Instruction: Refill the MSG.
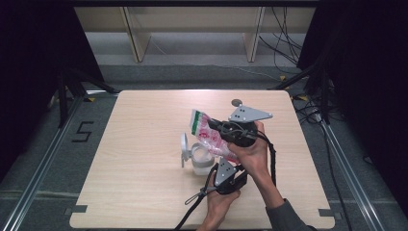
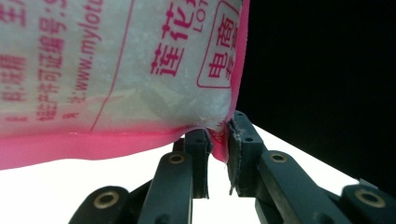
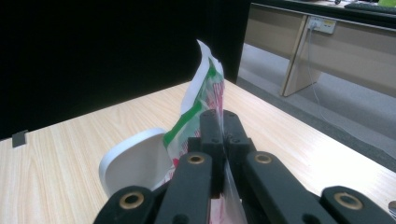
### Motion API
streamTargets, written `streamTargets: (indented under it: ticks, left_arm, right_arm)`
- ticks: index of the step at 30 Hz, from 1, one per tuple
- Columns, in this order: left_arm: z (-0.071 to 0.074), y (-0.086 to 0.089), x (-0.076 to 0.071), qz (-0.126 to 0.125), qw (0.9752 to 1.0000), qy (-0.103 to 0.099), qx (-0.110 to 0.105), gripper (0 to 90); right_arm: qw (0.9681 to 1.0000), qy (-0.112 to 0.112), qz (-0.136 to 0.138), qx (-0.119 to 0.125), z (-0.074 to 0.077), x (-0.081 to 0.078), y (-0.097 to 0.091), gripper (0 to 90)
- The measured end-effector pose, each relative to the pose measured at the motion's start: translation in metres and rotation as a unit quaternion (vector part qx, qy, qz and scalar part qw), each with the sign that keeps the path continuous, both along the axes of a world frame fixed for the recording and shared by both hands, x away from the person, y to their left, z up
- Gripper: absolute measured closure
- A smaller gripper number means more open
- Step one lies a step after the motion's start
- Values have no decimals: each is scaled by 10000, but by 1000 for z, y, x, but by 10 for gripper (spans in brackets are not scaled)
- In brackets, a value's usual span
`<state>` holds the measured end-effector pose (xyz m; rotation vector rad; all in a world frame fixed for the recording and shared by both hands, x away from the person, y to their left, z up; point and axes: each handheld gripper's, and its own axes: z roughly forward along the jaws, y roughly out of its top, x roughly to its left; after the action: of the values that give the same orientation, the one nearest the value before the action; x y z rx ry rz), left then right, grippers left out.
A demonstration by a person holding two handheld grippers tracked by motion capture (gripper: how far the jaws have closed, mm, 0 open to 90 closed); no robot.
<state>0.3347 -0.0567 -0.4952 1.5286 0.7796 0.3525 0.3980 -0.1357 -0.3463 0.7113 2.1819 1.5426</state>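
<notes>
Bag (image 2: 116,70) print runs off the frame edges.

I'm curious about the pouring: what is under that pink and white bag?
Under the bag stands a clear jar with white contents, its hinged lid open. The jar's mouth is partly covered by the bag, so no flow can be seen.

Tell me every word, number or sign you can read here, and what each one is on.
"www.mylotu", cut off by the frame edge: on the bag, in pink.
"莲花" and "电商": on the same bag; the smaller Chinese print and the letters "LOT" beside them are cropped or too blurred to read.
"5": marked on the floor left of the table.
</notes>
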Motion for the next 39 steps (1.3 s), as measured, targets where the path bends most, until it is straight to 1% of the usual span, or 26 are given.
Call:
streamTargets:
  ticks: [4,6,7,9,10,11,12,13,15,16,17,20,21,22,23,24,25,26,27,28,31,32,33,35,36,39]
  left_arm:
    - [-1,0,1,-38,10000,-24,-43,790]
    - [0,0,0,-1,10000,-6,-1,789]
    - [0,0,0,-9,10000,-14,-5,790]
    - [-1,0,2,-42,10000,-28,-57,791]
    - [-1,0,2,-37,10000,-40,-36,791]
    - [-1,0,2,-38,10000,-49,-62,792]
    - [-2,0,2,-24,9999,-39,-90,793]
    - [-2,0,2,-15,10000,-27,-91,793]
    - [-1,0,2,-6,10000,-9,-77,794]
    - [-1,0,2,-3,10000,-23,-81,794]
    - [-2,0,2,-9,9999,-50,-109,794]
    - [-1,1,2,-2,10000,-26,-74,794]
    - [-1,1,2,-2,10000,-26,-74,794]
    - [-1,1,2,0,10000,-35,-80,794]
    - [-2,0,2,-7,9999,-69,-98,794]
    - [-2,1,2,-7,9999,-58,-93,795]
    - [-1,1,2,-2,10000,-39,12,795]
    - [-1,1,2,4,10000,-35,-70,795]
    - [-1,0,2,-1,9999,-58,-99,795]
    - [-1,1,1,36,10000,-41,-66,795]
    - [-1,1,2,-1,10000,-35,-20,795]
    - [-2,1,3,-36,9999,-56,-101,795]
    - [-2,0,3,-27,9999,-66,-98,795]
    - [-2,0,4,-25,9999,-46,-97,795]
    - [-3,0,4,-22,9999,-46,-132,795]
    - [-3,0,3,-30,9999,-47,-138,795]
  right_arm:
    - [10000,-18,-38,-85,0,0,0,900]
    - [10000,39,7,7,-1,-1,2,900]
    - [9999,-91,-89,-29,-1,-1,2,900]
    - [10000,-32,-51,-65,0,-1,2,900]
    - [9999,-64,-24,-101,-1,-1,3,900]
    - [10000,-1,-17,-91,-1,-2,4,900]
    - [9999,-33,-70,-99,-1,-2,5,900]
    - [9999,27,-44,-157,-1,-3,5,900]
    - [9999,52,-13,-123,-2,-4,7,900]
    - [9999,17,-24,-142,-2,-3,7,900]
    - [9999,-102,-68,-99,-2,-3,8,900]
    - [9997,-174,21,-181,-1,-2,7,900]
    - [9997,-174,21,-181,-1,-2,7,900]
    - [9999,-47,19,-151,-1,-3,8,900]
    - [9996,-160,38,-215,-1,-2,7,900]
    - [9996,-163,36,-216,-1,-2,8,900]
    - [9997,-130,33,-196,-1,-3,8,900]
    - [9999,-30,23,-164,-2,-4,9,900]
    - [9998,-26,32,-173,-2,-4,9,900]
    - [9997,-92,63,-225,-1,-3,9,900]
    - [9998,-49,82,-197,-2,-3,10,900]
    - [9998,-97,34,-195,-3,-3,10,900]
    - [9996,-76,56,-257,-3,-3,10,900]
    - [9998,-21,60,-213,-3,-4,12,900]
    - [9997,-97,94,-226,-4,-2,11,900]
    - [9997,-111,15,-236,-5,-2,12,900]
